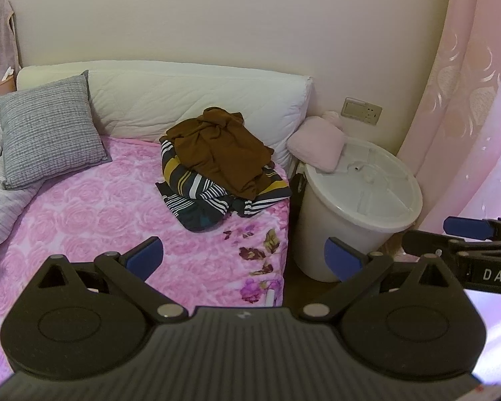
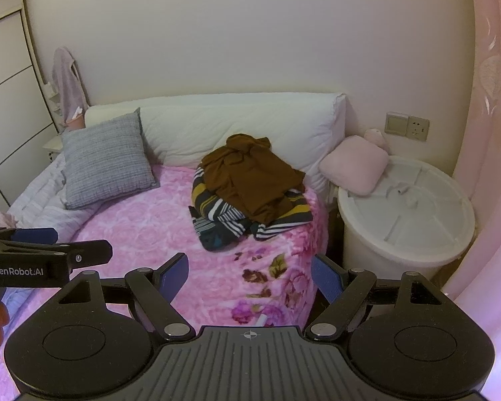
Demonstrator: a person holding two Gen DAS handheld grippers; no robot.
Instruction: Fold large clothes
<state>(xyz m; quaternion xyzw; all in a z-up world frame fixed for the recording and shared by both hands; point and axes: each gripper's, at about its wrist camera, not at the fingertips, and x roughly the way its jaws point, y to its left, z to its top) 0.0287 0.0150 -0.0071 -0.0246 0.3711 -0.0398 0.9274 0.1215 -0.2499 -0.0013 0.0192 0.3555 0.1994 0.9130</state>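
Note:
A crumpled brown garment point(image 1: 222, 150) point(image 2: 254, 175) lies on top of a rumpled dark striped garment point(image 1: 200, 197) point(image 2: 223, 219), piled at the far right of the pink floral bed cover point(image 1: 93, 220) point(image 2: 143, 234). My left gripper point(image 1: 243, 257) hangs open over the bed's near right corner, well short of the pile, nothing between its blue pads. My right gripper point(image 2: 250, 275) is open too, above the same corner and empty. Each gripper shows side-on in the other's view, the right gripper point(image 1: 467, 234) at the right edge and the left gripper point(image 2: 50, 247) at the left edge.
A grey cushion point(image 1: 50, 130) point(image 2: 105, 163) and a long white pillow point(image 1: 200, 97) point(image 2: 237, 123) lean at the head of the bed. A white lidded bin point(image 1: 360, 200) point(image 2: 404, 214) with a pink cushion point(image 1: 317, 147) point(image 2: 354, 163) stands right of the bed. Pink curtain point(image 1: 467, 100) beyond.

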